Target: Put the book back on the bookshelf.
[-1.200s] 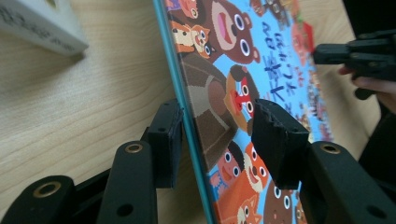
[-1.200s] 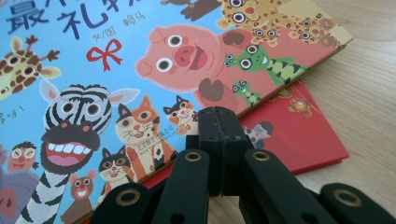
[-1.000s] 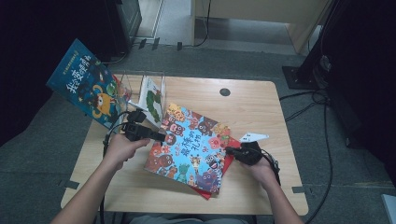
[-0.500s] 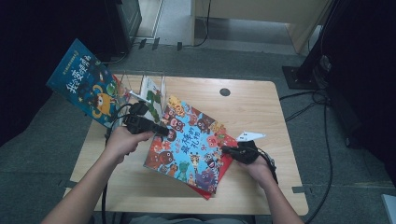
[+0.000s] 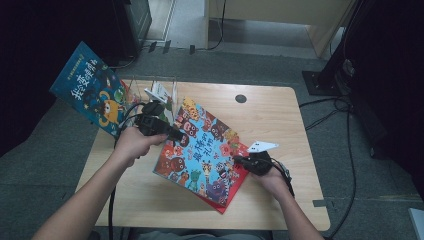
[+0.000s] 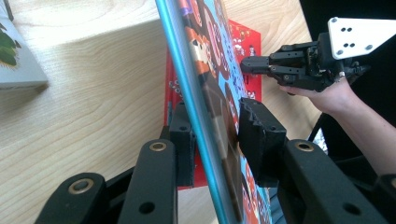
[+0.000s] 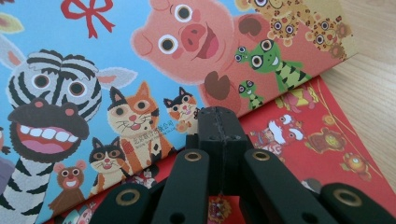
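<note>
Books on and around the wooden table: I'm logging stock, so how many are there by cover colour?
Light blue animal-cover picture book, tilted up in the left claw: 1
Red paper-cover book lying under it: 1
Dark blue monster-cover book leaning at the table's left edge: 1
White-covered book standing in the clear rack: 1
Total: 4

I am counting four picture books. One is the light blue animal picture book (image 5: 202,145) with a pig, a zebra and cats on its cover. One is the flat red picture book (image 7: 327,154) lying under it. One is the dark blue picture book (image 5: 90,90) with white writing, sticking out past the table's left edge. One is the small white and green book (image 5: 161,93) standing at the back. I am also seeing one light wooden table (image 5: 290,120), two black two-jaw grippers (image 5: 182,137) (image 5: 239,160), and one little round black hole (image 5: 240,98) in the tabletop.
</note>
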A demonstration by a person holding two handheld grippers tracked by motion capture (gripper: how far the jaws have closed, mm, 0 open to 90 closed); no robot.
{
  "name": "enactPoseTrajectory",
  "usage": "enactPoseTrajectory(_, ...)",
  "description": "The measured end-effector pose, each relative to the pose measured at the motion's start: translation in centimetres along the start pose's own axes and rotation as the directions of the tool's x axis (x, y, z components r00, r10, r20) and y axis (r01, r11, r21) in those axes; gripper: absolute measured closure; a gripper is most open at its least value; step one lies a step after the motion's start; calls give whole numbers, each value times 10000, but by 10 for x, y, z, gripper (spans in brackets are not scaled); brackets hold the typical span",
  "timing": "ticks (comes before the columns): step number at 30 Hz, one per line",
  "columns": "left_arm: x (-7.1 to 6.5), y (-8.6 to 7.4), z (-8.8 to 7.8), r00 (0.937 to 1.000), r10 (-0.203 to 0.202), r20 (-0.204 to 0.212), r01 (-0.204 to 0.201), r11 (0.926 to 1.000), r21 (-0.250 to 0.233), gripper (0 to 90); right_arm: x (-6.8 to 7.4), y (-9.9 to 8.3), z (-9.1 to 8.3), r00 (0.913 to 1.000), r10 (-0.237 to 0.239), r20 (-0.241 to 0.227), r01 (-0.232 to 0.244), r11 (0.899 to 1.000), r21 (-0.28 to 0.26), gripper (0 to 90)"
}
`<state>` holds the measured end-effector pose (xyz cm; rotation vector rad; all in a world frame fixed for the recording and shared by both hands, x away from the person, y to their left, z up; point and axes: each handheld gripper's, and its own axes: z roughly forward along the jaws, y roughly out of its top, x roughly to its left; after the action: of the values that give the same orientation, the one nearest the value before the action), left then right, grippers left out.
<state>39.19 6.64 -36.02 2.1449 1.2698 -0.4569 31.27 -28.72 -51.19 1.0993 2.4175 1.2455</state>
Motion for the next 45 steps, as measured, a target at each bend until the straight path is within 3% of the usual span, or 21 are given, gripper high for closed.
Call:
enactPoseTrajectory(7,-13,11,0,9995,277,180,-285,9985,461,712,6,2,5,9997,-221,32,221,9998,-11,900)
enactPoseTrajectory(12,-12,12,-4,9990,183,412,-207,9981,578,735,9,3,7,9988,-492,14,492,9988,6,882)
enactPoseTrajectory(16,-6,13,-7,9976,130,686,-177,9976,674,756,11,4,8,9974,-718,34,718,9974,-29,823)
enactPoseTrajectory(19,-3,16,-11,9974,38,714,-96,9966,816,766,12,5,9,9969,-789,-45,789,9969,15,684)
enactPoseTrajectory(21,-3,19,-14,9978,-21,660,-45,9950,999,773,14,8,10,9968,-768,-231,773,9967,227,677)
enactPoseTrajectory(25,-5,29,-22,9993,-118,350,76,9929,1184,790,18,10,10,9903,-1359,-269,1370,9897,410,656)
enactPoseTrajectory(32,-22,40,-32,9993,302,-227,-261,9860,1647,805,21,11,8,9822,-1864,-234,1876,9799,676,632)
enactPoseTrajectory(38,-34,43,-40,9932,931,-697,-796,9812,1760,815,21,11,6,9815,-1903,-189,1911,9798,593,629)
enactPoseTrajectory(45,-36,39,-37,9927,969,-711,-823,9791,1862,812,26,12,11,9792,-1984,-423,2008,9777,617,774)
